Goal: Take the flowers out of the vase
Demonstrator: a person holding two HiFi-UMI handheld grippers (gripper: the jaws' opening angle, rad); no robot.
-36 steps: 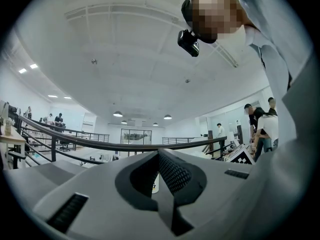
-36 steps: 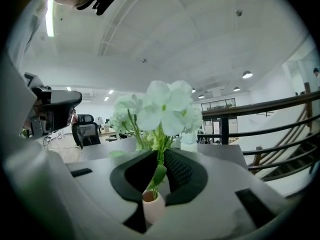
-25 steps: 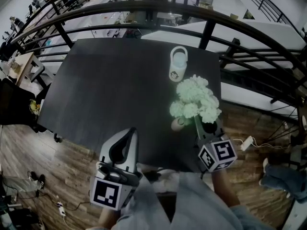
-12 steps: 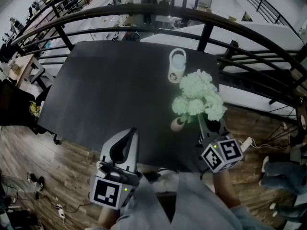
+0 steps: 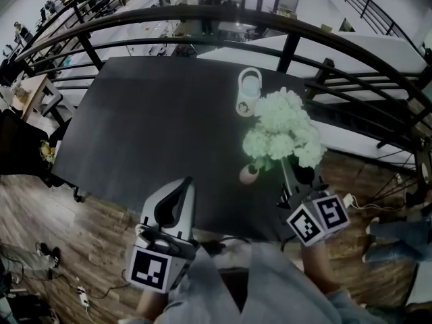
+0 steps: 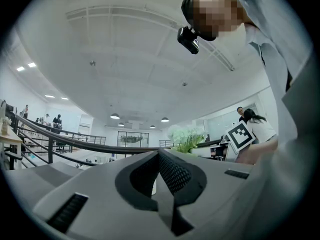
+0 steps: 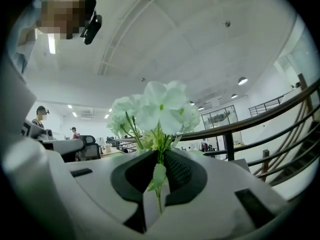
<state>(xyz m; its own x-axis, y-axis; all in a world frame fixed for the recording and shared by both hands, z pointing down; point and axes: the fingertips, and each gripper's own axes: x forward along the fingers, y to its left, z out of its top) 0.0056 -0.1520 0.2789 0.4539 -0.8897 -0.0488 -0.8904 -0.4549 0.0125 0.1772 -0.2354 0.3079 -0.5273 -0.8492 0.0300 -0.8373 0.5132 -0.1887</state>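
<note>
A bunch of white flowers (image 5: 282,128) on green stems hangs over the right side of the black table (image 5: 148,127). My right gripper (image 5: 295,179) is shut on the stems, which show between its pads in the right gripper view (image 7: 159,156), with the blooms (image 7: 155,111) above. A small pinkish vase (image 5: 249,174) stands on the table just left of the stems, under the blooms. My left gripper (image 5: 183,189) hovers at the table's near edge, jaws together with nothing in them (image 6: 159,155). From it the flowers (image 6: 187,134) show off to the right.
A white jug with a handle (image 5: 249,92) stands behind the flowers near the table's far edge. A black curved railing (image 5: 202,12) runs behind and to the right of the table. Wooden floor and cables lie below the near edge.
My right gripper has risen with the flowers, which drifted up and to the right in the head view, away from the vase. The vase and my left gripper stayed put.
</note>
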